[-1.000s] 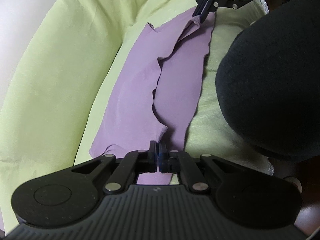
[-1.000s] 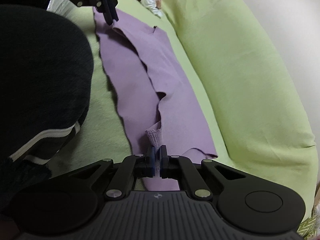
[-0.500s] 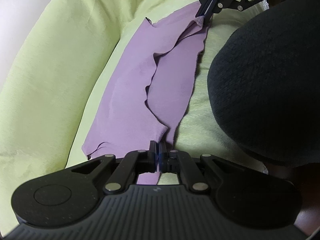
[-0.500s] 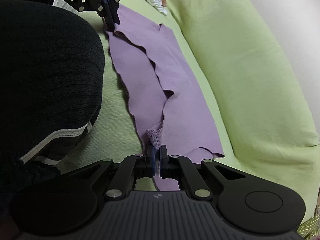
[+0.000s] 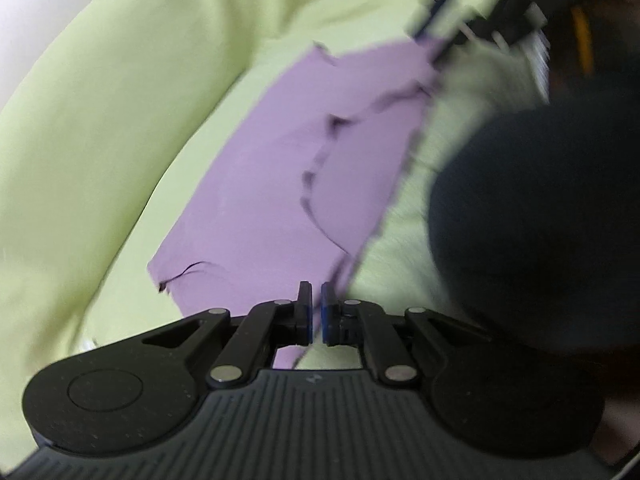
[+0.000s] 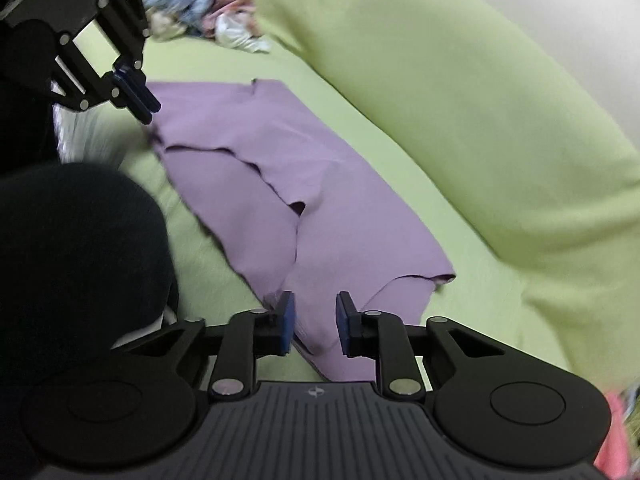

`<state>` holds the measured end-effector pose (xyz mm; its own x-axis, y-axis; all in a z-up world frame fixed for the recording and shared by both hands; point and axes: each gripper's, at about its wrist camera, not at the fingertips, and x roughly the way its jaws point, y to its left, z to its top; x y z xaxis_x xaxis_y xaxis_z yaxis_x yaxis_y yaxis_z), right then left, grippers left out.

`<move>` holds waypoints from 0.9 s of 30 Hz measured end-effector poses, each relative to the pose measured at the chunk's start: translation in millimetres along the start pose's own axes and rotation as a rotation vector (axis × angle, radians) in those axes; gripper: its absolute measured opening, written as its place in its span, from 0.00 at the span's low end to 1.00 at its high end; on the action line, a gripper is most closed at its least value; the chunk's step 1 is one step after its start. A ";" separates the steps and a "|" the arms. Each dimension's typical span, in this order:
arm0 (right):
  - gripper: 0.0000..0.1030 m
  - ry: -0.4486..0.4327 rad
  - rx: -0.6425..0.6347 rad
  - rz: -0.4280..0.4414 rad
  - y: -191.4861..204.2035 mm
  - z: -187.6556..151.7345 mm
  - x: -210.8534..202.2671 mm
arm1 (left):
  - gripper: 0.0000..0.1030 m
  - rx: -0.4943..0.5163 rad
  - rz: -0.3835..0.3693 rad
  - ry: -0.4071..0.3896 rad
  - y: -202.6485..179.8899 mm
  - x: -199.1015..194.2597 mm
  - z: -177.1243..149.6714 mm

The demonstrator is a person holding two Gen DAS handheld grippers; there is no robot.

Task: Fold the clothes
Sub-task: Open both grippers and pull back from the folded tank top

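While the purple cloth (image 5: 276, 184) lies flat on the green sofa seat (image 5: 176, 216), both tools sit at its ends. In the left wrist view the cloth runs from the lower middle of the frame up to the upper right. One long side is folded over, and the wavy edge of that fold runs down the middle of the cloth.

The left hand-held gripper (image 5: 316, 312) is at the bottom of its own view. Its two blue pads have a thin gap between them, and no cloth is in that gap. The near end of the cloth lies just under and past the tips. In the right wrist view the same tool (image 6: 140, 98) shows in the upper left of the frame, with its tips just above the far end of the cloth (image 6: 280, 184).

The right hand-held gripper (image 6: 314, 320) is at the bottom of its view. Its pads are wide apart, and the cloth lies loose between and under them. In the left wrist view this tool (image 5: 430, 36) is blurry in the upper right of the frame, close to the far end of the cloth.

A big green back cushion (image 6: 460, 92) curves along the sofa beside the cloth. Something big, dark and round (image 5: 536, 216) fills the right side of the left wrist view. A heap of mixed clothes (image 6: 208, 20) lies at the top left of the right wrist view.
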<state>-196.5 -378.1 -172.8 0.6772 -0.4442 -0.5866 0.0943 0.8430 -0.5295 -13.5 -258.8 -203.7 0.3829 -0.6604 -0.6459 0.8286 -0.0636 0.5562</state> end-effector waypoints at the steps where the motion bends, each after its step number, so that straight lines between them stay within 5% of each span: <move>1: 0.11 0.008 0.007 0.006 2.0 12.7 10.8 | 0.05 -0.042 0.013 0.000 5.0 2.0 1.8; 5: 0.04 0.078 0.059 0.032 -0.9 8.2 24.9 | 0.06 -0.164 0.003 0.067 12.8 24.1 2.4; 11: 0.07 0.024 0.161 0.023 10.3 14.4 46.4 | 0.06 -0.242 0.003 0.067 15.6 16.6 4.6; 16: 0.07 0.106 0.252 0.039 9.2 15.0 87.5 | 0.06 -0.330 0.034 0.200 22.9 32.7 17.0; 21: 0.15 0.044 0.445 0.022 -5.6 28.5 61.9 | 0.10 -0.543 0.067 0.307 46.4 14.8 33.4; 27: 0.15 -0.008 0.645 -0.007 -24.9 28.1 22.7 | 0.13 -0.644 0.124 0.335 54.1 -17.2 53.0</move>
<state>-163.0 -400.7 -155.7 0.6800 -0.4503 -0.5786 0.5167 0.8542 -0.0576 3.1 -290.6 -134.8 0.5083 -0.3633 -0.7808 0.8071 0.5172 0.2848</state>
